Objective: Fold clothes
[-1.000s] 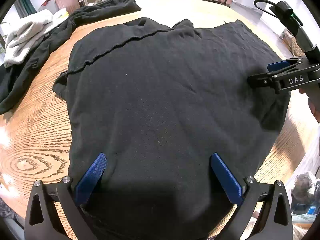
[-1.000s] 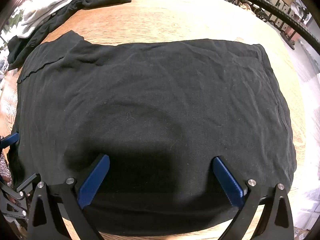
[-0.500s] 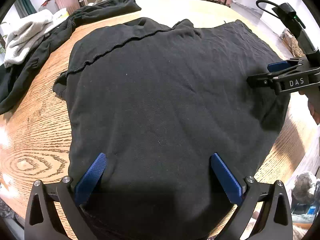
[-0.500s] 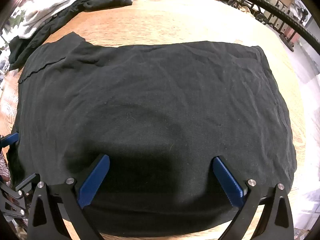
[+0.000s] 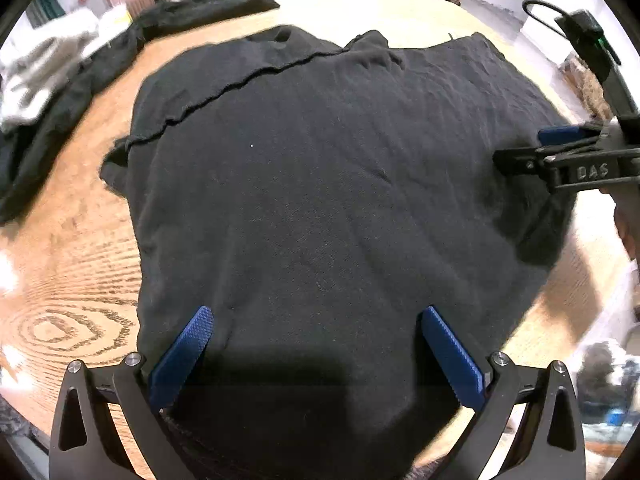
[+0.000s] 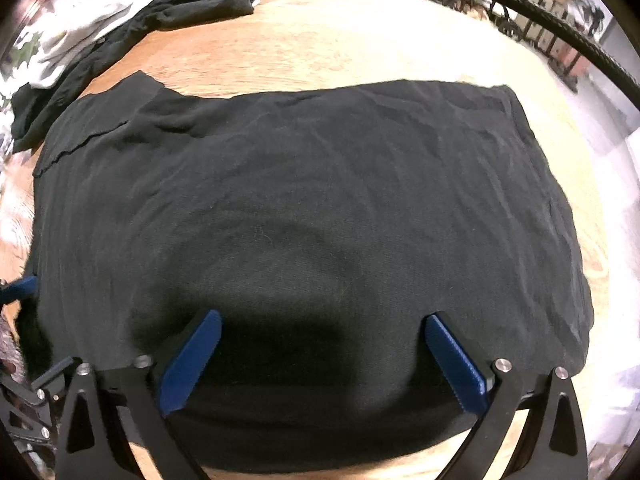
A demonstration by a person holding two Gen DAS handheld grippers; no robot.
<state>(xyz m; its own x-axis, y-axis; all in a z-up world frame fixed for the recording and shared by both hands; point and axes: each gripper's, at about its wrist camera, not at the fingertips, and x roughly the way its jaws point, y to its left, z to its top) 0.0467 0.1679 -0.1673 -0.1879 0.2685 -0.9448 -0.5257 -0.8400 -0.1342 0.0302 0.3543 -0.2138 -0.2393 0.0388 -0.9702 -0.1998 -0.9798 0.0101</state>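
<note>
— Fingers of the left gripper [image 5: 316, 344]?
— Spread wide over the black shirt [image 5: 320, 184], gripping nothing.
— And the right gripper [image 6: 324, 352]?
— Wide too, closing slightly above the shirt, which lies flat on the wooden surface [image 6: 360, 40].

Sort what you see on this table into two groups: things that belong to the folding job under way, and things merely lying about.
Belongs to the job:
- black shirt, spread flat
- left tool, open over it
- right tool, jaws closing, nothing gripped

Lying about:
- dark garment at the table's far edge
- pale cloth pile
- wooden table
</note>
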